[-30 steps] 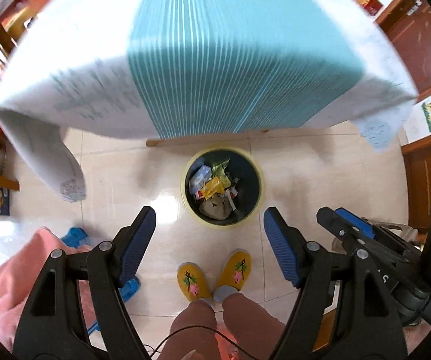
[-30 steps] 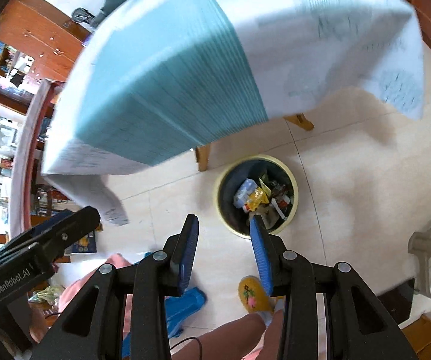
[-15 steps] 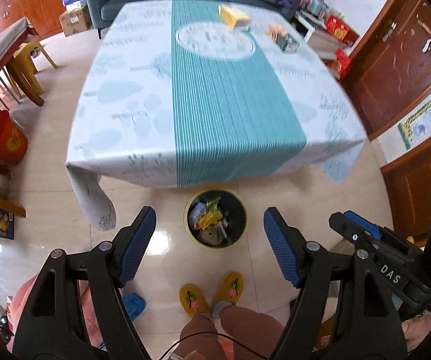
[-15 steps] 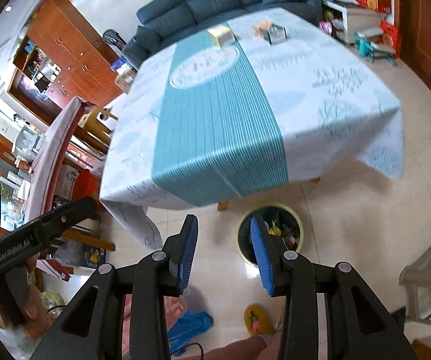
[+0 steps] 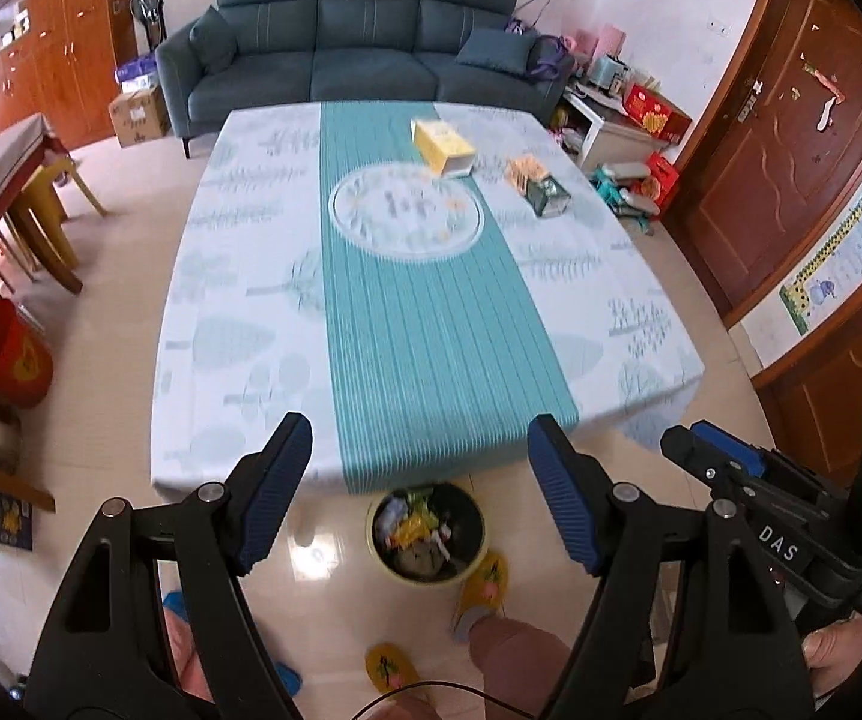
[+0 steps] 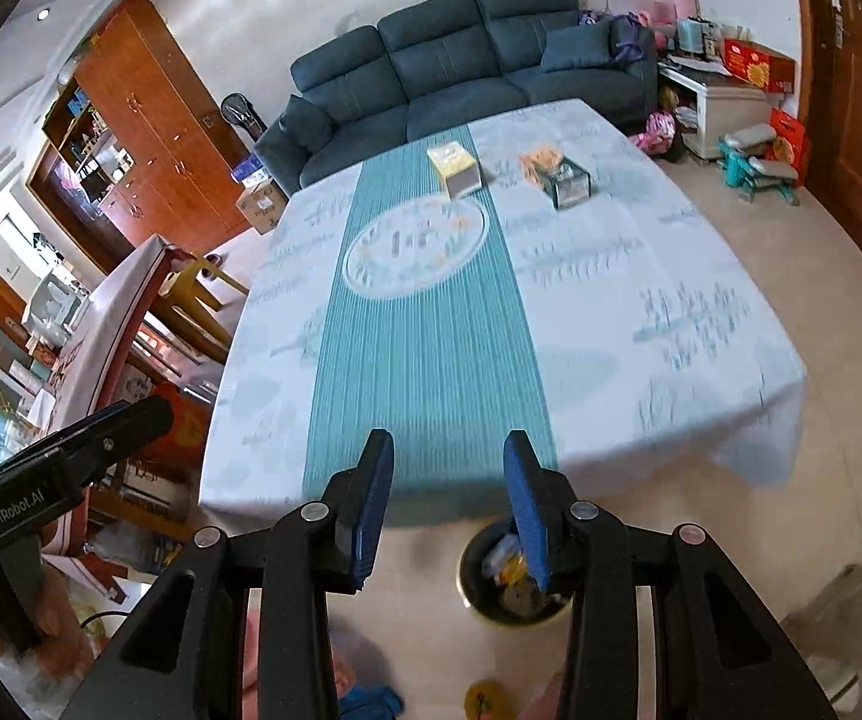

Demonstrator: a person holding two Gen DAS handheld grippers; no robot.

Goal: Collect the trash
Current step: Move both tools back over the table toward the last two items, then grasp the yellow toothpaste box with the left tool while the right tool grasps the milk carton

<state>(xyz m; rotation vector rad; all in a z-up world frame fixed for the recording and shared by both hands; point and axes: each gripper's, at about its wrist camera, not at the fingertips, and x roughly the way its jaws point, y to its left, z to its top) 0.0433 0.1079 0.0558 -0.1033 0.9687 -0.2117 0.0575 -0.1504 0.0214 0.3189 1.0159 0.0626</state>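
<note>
On the floor by the near edge of the table, in the left wrist view, the trash bin stands holding wrappers, just in front of the person's yellow slippers. The left gripper hangs above it with its jaws spread wide and nothing between them. A second ago this view looked straight down at the bin; it has since tilted up, so the whole tablecloth, a yellow box, a small packet and the sofa now show.

In the right wrist view the right gripper is partly open, its jaws narrower than the left's and holding nothing. The bin sits below the table edge, partly behind the right finger. This view has also lifted, and the bin has slid from centre toward the bottom.
</note>
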